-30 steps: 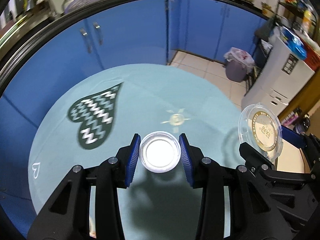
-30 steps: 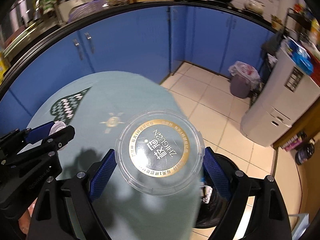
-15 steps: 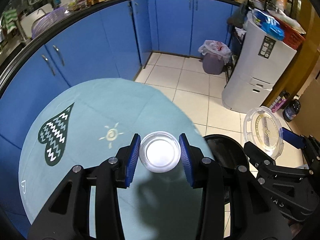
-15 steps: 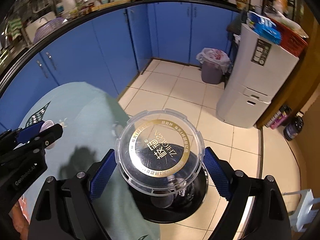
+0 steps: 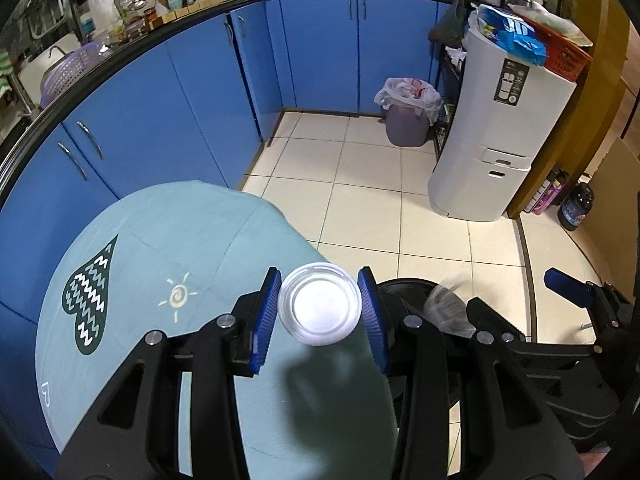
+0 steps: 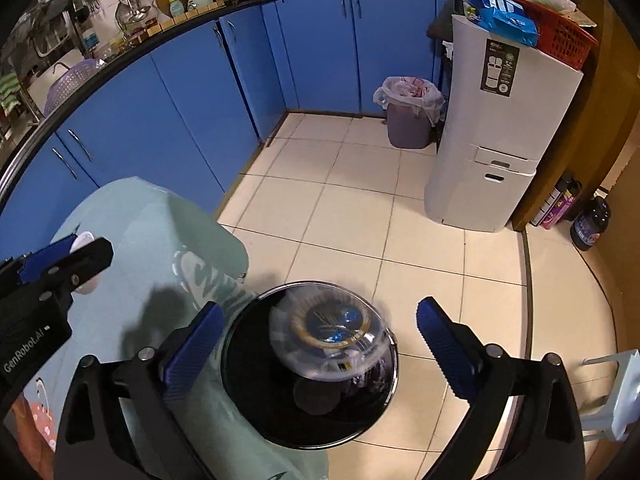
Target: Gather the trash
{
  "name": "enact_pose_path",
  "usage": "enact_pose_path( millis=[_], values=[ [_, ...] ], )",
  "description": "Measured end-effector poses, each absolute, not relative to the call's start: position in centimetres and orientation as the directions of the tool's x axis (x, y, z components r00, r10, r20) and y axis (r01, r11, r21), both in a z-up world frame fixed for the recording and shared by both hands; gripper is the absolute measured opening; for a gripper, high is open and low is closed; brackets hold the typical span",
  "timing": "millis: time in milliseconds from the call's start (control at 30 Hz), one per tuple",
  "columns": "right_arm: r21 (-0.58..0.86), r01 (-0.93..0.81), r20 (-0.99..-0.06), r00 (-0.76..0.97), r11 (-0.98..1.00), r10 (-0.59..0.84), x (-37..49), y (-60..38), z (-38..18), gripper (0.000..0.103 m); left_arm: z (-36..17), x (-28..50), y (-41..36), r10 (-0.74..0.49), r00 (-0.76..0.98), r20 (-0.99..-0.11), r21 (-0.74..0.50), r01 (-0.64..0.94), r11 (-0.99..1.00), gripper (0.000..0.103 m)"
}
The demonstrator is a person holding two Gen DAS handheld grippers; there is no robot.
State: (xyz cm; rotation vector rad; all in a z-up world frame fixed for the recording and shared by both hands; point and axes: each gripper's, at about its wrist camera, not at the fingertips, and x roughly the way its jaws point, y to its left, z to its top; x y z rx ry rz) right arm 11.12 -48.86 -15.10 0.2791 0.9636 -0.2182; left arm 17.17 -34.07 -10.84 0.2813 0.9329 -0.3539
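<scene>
Round black trash bin (image 6: 308, 392) standing on floor beside table edge. Right gripper (image 6: 318, 336) jaws just opening wide, touching nothing; clear round plastic lid (image 6: 328, 336), blurred, sitting over bin mouth. Left gripper (image 5: 319, 312) clamping small round clear cup (image 5: 319, 309) above table edge.

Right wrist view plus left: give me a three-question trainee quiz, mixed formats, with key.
1. True or false: the right tool grips the clear round plastic lid with the gold ring.
2. Which is clamped in the left tool? A) small round white plastic cup B) a spoon C) a rag
3. Fill in: the lid is over the mouth of the round black ____.

Key: 1 false, the jaws have just been opening and stand wide, lid blurred and free below; 2 A; 3 bin.
</scene>
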Motion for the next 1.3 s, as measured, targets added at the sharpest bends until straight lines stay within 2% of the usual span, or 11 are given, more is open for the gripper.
enact_pose_path(
  millis=[333, 600, 667, 733, 800, 1300],
  values=[
    [0.07, 0.416, -0.829, 0.529, 0.907, -0.179, 9.2, -52.0, -14.6, 0.095, -10.9, 16.8, -37.3, -0.219, 0.525, -0.823, 0.063, 0.468, 0.882, 0.041],
    [0.075, 0.469, -0.827, 0.522, 0.88, -0.208, 7.9, -54.0, -14.5, 0.095, -10.8, 16.1, -40.3, -0.276, 0.503, -0.819, 0.042, 0.532, 0.846, 0.043],
    [0.074, 0.473, -0.828, 0.519, 0.878, -0.21, 7.8, -54.2, -14.5, 0.095, -10.6, 16.0, -40.9, -0.293, 0.499, -0.815, 0.034, 0.547, 0.837, 0.055],
    [0.073, 0.474, -0.828, 0.519, 0.877, -0.212, 7.6, -54.3, -14.5, 0.095, -10.3, 15.9, -41.3, -0.294, 0.519, -0.802, 0.042, 0.541, 0.84, 0.073],
    [0.074, 0.475, -0.829, 0.518, 0.877, -0.211, 7.6, -54.3, -14.5, 0.095, -10.1, 16.0, -41.4, -0.308, 0.525, -0.793, 0.032, 0.541, 0.84, 0.079],
    [0.08, 0.444, -0.827, 0.53, 0.893, -0.189, 8.4, -53.0, -14.5, 0.095, -10.9, 16.7, -39.4, -0.275, 0.512, -0.814, 0.029, 0.508, 0.861, 0.079]
  ],
)
